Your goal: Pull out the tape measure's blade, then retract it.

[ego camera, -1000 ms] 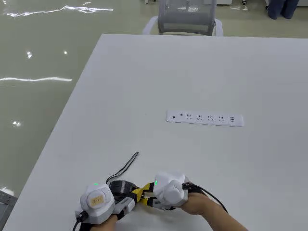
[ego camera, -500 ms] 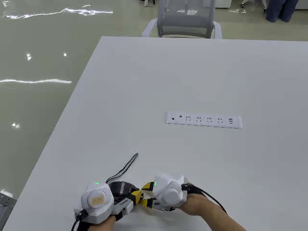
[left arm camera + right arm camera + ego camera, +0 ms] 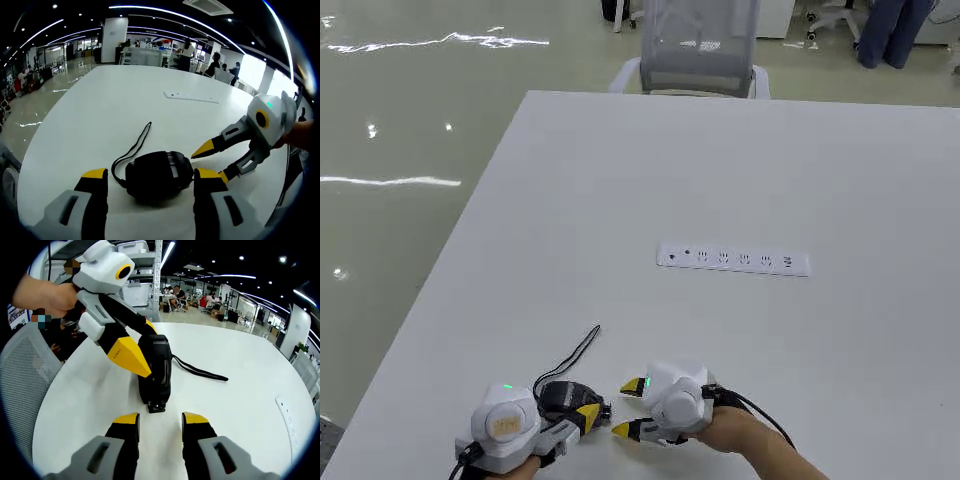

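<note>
Right gripper has backed off since a second ago. Its tips were nosed up against the left gripper's at the case; now there is bare table between them. Left gripper hasn't left the tape measure.

Left: jaws spread wide, one on each side of the black case, which stands on edge between the yellow tips. In the left gripper view one tip sits right at the case and the other shows a small gap where the strap loops. It's straddling the case, and I see no firm clamp.

Right: jaws parted with nothing between them. In the right gripper view the case is just ahead of its tips, mouth end toward them. The blade's end hook sits at the case mouth and no blade is drawn out. The tips are near the hook but apart from it.

The strap trails flat on the table away from the case, off past the left gripper's far side.

A white power strip lies well beyond both grippers, further up the table.
</note>
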